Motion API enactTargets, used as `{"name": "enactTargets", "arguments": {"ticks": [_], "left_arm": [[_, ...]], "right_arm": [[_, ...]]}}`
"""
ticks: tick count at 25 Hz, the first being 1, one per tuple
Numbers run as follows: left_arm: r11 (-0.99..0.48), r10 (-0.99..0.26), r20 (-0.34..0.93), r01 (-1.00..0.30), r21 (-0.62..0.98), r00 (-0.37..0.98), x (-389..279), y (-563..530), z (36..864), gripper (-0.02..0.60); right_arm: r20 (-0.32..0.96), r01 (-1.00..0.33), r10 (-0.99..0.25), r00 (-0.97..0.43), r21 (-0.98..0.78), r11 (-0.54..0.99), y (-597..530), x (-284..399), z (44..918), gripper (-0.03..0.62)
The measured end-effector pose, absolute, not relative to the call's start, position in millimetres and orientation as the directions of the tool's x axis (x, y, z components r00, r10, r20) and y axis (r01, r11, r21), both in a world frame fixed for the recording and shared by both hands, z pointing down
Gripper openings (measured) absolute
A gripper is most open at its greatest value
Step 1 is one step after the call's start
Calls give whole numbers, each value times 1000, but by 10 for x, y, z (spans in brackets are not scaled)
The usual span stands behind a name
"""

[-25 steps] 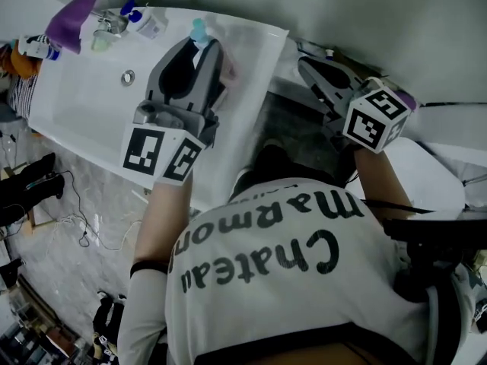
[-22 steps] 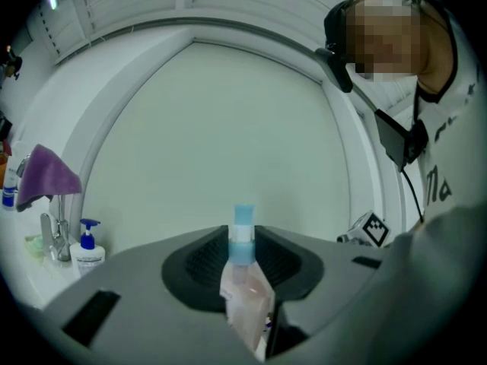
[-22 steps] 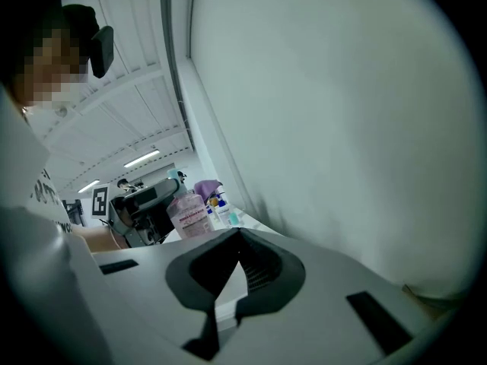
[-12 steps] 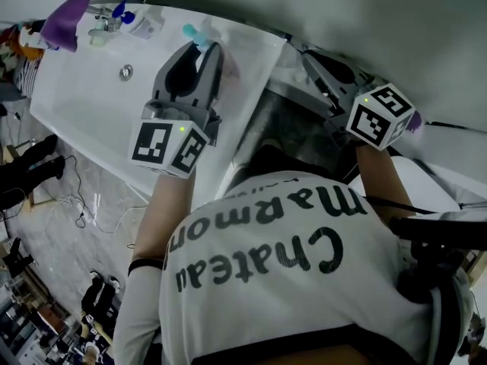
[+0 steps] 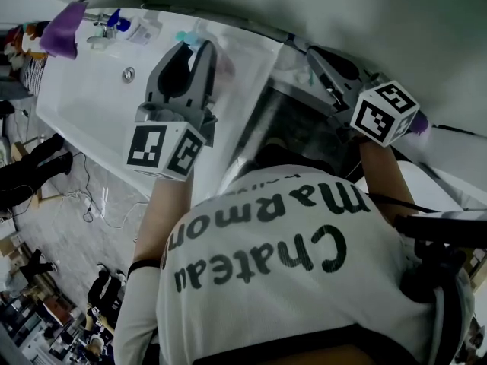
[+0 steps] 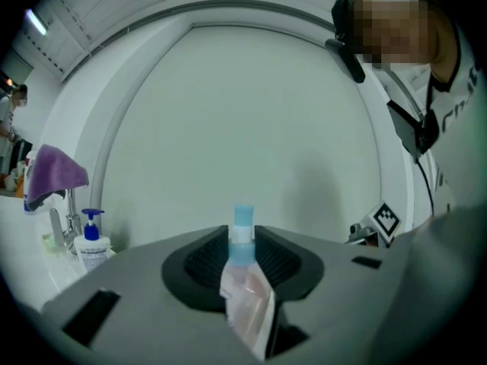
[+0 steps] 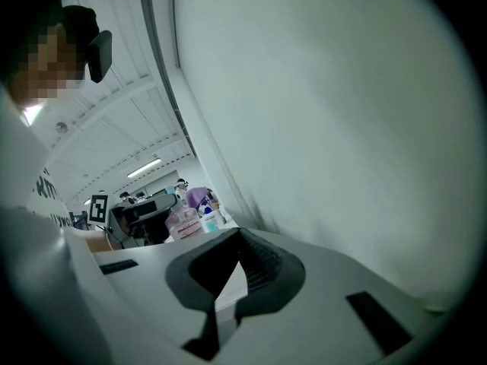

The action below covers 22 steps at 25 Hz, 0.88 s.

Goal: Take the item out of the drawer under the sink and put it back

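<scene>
My own torso in its white printed T-shirt [image 5: 289, 280] fills the lower head view and covers whatever lies beneath it. The long white sink counter [image 5: 84, 109] runs off the frame at the upper left. Right of it is the dark open drawer [image 5: 300, 128], its near end cut off by my shoulder and its contents too murky to make out.

The left hand-held gripper [image 5: 192, 49] hangs above the basin's right end, clenched on a small pinkish pouch with a light blue cap [image 6: 247, 299]. The pouch is up out of the drawer, and its cap pokes past the fingertips. The right hand-held gripper [image 7: 238, 242] hovers over the drawer's far edge, closed and empty, with only pale wall ahead of it.

At the counter's far left a purple cloth [image 5: 62, 30] hangs over the tap. Only the left gripper view clearly shows the white pump bottle with a blue head [image 6: 93, 243] beside that tap. The pouch's print is too blurred to read.
</scene>
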<state>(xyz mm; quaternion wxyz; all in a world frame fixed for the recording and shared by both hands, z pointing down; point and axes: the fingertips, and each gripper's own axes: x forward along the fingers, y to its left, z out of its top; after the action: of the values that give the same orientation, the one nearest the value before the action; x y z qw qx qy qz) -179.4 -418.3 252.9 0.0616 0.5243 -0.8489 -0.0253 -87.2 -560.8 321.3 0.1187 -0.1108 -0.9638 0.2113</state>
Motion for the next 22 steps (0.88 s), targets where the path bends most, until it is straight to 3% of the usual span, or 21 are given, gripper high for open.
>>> {"name": "enactTargets", "arguments": {"ticks": [13,22], "left_arm": [[595,-799,174,-797,100,-575,-1967,-4435,2871,110],[622,-773,224,-778,88,-593,-1955,-4466,3122,110]], "right_arm": [[177,169,270,-946,-443,881,-5890,-834,3233,11],[165,160,259,-952,-454,876,-6051,-730,3280,11]]}}
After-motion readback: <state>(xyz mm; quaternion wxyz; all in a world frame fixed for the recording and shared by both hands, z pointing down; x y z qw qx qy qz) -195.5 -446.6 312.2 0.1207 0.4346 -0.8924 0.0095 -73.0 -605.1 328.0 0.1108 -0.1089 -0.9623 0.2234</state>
